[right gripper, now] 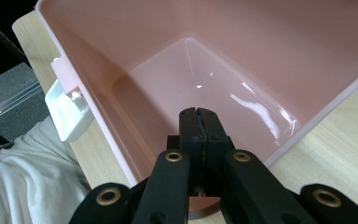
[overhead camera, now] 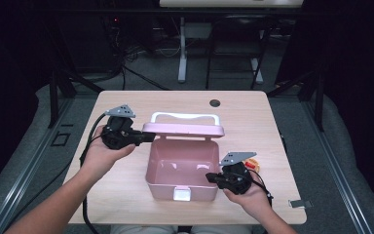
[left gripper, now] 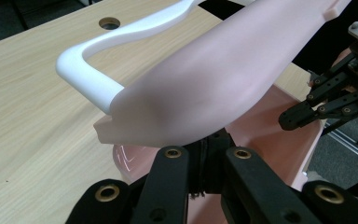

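**Pink box: lid up, both tongs clenched at the box**

Status: pink box [overhead camera: 181,170] sits mid-worktop [overhead camera: 126,105], near the front edge. Lid [overhead camera: 184,128] is up on the far side, white handle [overhead camera: 185,117] on top of it.

- Left tongs [overhead camera: 148,137]: jaws pressed together, tip against the left end of the lid, apparently on its underside. In the left gripper view the lid [left gripper: 223,79] hangs right over the jaws, so I can't tell whether they pinch its edge or just prop it. Reads as a prop.
- Right tongs [overhead camera: 209,177]: jaws clenched, nothing between them. In the right gripper view the tips sit just over the near right rim of the box [right gripper: 307,121], pointing into the empty interior. Touching the rim or just above it – can't tell.

How to do it well (my read: swing the lid while steadying the base):
- Keep the left tip under the lid end and follow the hinge arc; don't push sideways, the box looks light and would slide.
- Right tongs should press down on the rim or wall to pin the base. Keep them clear of the lid's path if it comes down.
- Move slowly near the end of travel so the lid doesn't slam.
- White latch [overhead camera: 181,194] on the front wall is hanging free; leave it alone until the lid is seated.

Look of the thing: smooth glossy pale-pink plastic, rounded corners, deep empty tub with highlights on the floor [right gripper: 200,84]. Lid is domed, same pink, with a white bow handle [left gripper: 98,60]. White clasp [right gripper: 67,112] at front centre.

A small orange-and-yellow item [overhead camera: 252,164] lies on the worktop behind the right hand [overhead camera: 253,195]; too small to identify.
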`<state>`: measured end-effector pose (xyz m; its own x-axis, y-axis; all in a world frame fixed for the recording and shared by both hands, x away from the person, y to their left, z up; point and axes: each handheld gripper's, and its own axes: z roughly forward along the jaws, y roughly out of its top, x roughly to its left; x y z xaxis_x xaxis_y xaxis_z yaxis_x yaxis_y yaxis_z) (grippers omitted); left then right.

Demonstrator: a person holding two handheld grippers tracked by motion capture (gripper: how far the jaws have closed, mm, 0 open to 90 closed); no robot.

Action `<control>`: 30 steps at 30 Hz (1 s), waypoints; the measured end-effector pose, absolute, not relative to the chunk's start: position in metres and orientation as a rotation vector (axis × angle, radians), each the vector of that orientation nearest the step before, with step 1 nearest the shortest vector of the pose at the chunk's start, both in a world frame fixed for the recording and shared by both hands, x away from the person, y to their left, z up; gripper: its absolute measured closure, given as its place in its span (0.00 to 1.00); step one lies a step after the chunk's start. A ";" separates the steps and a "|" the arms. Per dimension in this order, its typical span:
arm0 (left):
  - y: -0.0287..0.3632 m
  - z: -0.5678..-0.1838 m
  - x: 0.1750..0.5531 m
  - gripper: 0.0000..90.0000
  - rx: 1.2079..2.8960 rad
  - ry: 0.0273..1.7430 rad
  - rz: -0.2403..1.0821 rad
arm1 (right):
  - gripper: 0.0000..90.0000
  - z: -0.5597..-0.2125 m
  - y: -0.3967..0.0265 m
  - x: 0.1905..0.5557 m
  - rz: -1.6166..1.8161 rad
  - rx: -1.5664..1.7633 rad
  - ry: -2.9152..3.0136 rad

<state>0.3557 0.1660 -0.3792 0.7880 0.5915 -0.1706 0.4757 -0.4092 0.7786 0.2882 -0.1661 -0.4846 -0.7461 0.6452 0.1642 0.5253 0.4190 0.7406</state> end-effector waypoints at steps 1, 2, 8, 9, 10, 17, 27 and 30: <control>0.166 -0.379 0.356 1.00 2.078 0.793 0.166 | 1.00 -0.485 -0.166 0.288 1.235 1.048 2.520; 0.166 -0.379 0.357 1.00 2.076 0.793 0.167 | 1.00 -0.485 -0.166 0.288 1.236 1.047 2.519; 0.165 -0.375 0.361 1.00 2.071 0.800 0.173 | 1.00 -0.486 -0.169 0.288 1.252 1.058 2.508; 0.164 -0.374 0.362 1.00 2.069 0.802 0.174 | 1.00 -0.486 -0.169 0.288 1.255 1.058 2.504; 0.164 -0.374 0.363 1.00 2.067 0.804 0.179 | 1.00 -0.486 -0.169 0.288 1.257 1.056 2.501; 0.162 -0.371 0.370 1.00 2.059 0.823 0.187 | 1.00 -0.487 -0.170 0.286 1.268 1.056 2.485; 0.163 -0.371 0.377 0.99 2.062 0.840 0.197 | 1.00 -0.487 -0.170 0.286 1.267 1.056 2.482; 0.163 -0.371 0.379 0.99 2.060 0.844 0.200 | 1.00 -0.487 -0.170 0.286 1.268 1.062 2.481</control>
<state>0.3785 0.1632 -0.3707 0.7566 0.6329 -0.1643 0.4924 -0.3862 0.7800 0.2856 -0.1695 -0.4870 -0.7353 0.6564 0.1687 0.5212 0.3887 0.7598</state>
